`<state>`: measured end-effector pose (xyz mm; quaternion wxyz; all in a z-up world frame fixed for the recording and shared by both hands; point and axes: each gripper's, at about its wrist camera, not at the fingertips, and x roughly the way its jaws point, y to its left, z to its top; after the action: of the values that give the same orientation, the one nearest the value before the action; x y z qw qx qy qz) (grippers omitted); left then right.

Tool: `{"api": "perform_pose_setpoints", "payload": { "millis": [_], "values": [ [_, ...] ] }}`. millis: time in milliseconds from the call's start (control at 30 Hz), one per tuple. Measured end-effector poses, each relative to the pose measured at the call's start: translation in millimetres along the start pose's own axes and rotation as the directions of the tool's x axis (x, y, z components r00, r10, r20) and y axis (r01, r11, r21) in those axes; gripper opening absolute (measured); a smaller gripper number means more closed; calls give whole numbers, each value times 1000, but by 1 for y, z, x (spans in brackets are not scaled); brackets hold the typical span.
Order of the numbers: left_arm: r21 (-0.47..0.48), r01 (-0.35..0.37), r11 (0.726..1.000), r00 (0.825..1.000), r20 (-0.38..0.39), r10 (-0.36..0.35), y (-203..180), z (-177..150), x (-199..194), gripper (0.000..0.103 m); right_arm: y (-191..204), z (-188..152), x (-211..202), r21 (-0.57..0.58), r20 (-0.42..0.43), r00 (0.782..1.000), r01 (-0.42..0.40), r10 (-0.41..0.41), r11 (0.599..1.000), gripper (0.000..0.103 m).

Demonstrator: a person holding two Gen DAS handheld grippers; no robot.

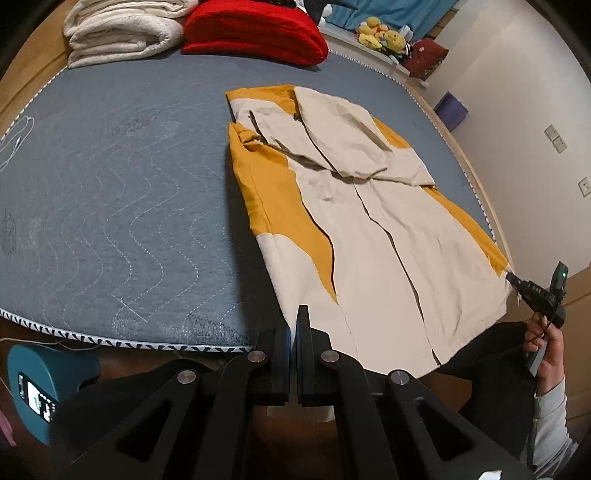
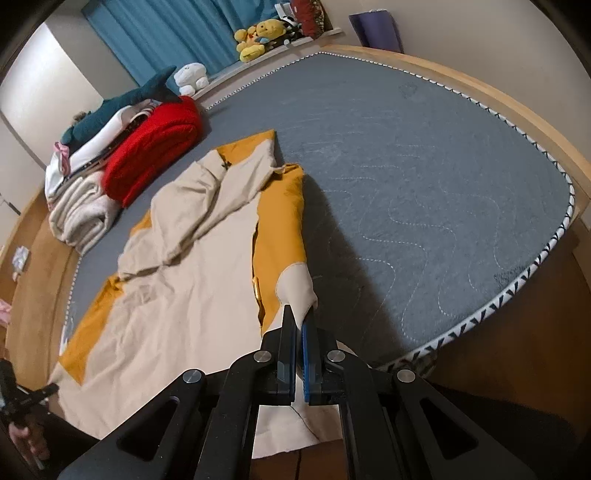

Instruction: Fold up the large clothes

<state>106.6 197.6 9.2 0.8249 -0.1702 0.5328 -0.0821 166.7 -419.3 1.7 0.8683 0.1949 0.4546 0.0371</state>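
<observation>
A cream and mustard jacket [image 1: 373,229] lies spread flat on the grey quilted mattress [image 1: 110,192], its hem hanging over the mattress edge nearest the person and its collar end pointing toward the red blanket [image 1: 255,31]. Both sleeves are folded in across the jacket's chest.

The left claw [image 1: 295,317] is pinched on one hem corner of the jacket, its two fingers pressed close with cream cloth between them. The right claw [image 2: 300,319] is likewise clamped on the opposite hem corner, cream fabric caught between its narrow fingers just where a mustard panel meets the cream patch. In the left wrist view the right claw's tip meets the far hem corner, with the person's hand [image 1: 546,350] behind it.

Beside the red blanket sits a stack of folded cream blankets [image 1: 122,31], both beyond the jacket's collar. Yellow plush toys [image 2: 255,38] rest on a ledge past the mattress, under the blue curtain [image 2: 166,35].
</observation>
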Motion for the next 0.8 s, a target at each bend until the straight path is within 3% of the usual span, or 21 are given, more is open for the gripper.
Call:
{"api": "perform_pose_setpoints", "payload": {
  "millis": [233, 367, 600, 800],
  "values": [
    [-57, 73, 996, 995, 74, -69, 34, 2, -13, 0, 15, -1, -37, -44, 14, 1000, 26, -26, 999, 2],
    [-63, 95, 993, 990, 112, -88, 44, 28, -9, 0, 26, 16, -44, -43, 25, 999, 48, -47, 998, 2],
    [-146, 124, 981, 975, 200, -94, 54, 110, 30, 1, 44, 96, -5, -72, 55, 997, 60, -56, 996, 2],
    [-194, 60, 979, 972, 236, -13, 61, 186, 95, 1, 61, 173, 67, -98, 94, 994, 63, -54, 993, 2]
  ]
}}
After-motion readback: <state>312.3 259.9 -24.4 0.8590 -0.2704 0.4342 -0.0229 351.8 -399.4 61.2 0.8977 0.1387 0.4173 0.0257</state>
